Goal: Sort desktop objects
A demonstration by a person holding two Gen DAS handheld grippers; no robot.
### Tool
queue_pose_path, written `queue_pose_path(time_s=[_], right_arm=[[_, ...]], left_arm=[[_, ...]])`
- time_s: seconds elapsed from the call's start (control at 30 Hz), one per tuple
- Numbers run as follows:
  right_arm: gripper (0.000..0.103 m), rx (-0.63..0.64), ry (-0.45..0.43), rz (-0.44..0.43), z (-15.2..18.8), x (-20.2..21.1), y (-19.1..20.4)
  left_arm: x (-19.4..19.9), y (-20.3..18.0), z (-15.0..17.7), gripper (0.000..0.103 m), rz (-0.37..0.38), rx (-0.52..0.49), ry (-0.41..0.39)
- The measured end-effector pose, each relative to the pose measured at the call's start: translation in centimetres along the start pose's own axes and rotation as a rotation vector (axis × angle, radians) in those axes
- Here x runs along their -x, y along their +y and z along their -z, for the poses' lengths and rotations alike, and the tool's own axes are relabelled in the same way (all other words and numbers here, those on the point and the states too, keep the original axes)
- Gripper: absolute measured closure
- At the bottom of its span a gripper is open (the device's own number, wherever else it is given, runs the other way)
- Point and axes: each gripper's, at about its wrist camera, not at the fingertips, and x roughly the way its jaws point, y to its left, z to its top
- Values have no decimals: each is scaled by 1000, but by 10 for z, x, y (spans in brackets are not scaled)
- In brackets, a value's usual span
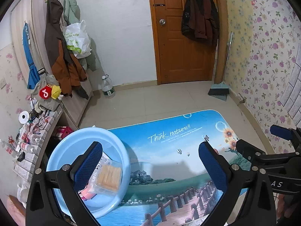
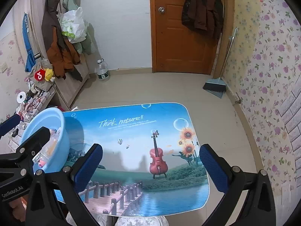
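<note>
A: Anything left to sort? The printed table [image 2: 143, 131] looks bare to me — every loose item seems to sit in the light blue basin [image 1: 120, 150] at its left edge.

B: I judge the sorting nearly finished. Inside the basin I see a clear box of toothpicks [image 1: 108, 178], something pink [image 1: 87, 195] and a packet I cannot read.

A: So how to do this step well?

B: Scan the tabletop once with both cameras, lift clear of the basin rim, and avoid nudging it off the edge.

A: And the grippers?

B: The left gripper [image 1: 150, 166] hovers over the table just beside the basin, fingers spread wide, holding nothing. The right gripper [image 2: 150, 166] hangs above the table's near edge — equally wide, empty too.
</note>
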Motion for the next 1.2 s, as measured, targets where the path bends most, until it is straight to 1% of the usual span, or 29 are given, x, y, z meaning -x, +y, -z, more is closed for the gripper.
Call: queue_pose_path(time_s=[0.13,0.23,0.33,0.47,0.63,1.2], right_arm=[[0,-8,5,1,7,-2,-5],[0,-8,25,-1,11,-10,-3],[0,-8,29,-8,14,-13,0],[0,2,34,-16,16,-16,7],[0,13,33,-18,16,-18,14],[0,12,28,-16,15,-17,13]], left_arm=[[-2,2,9,0,-11,50,3],[-6,4,14,0,-14,66,20],[-6,7,17,0,-20,79,19],[-6,10,19,0,-29,76,20],[-5,18,19,0,-40,97,24],[-3,16,16,0,-39,81,22]])
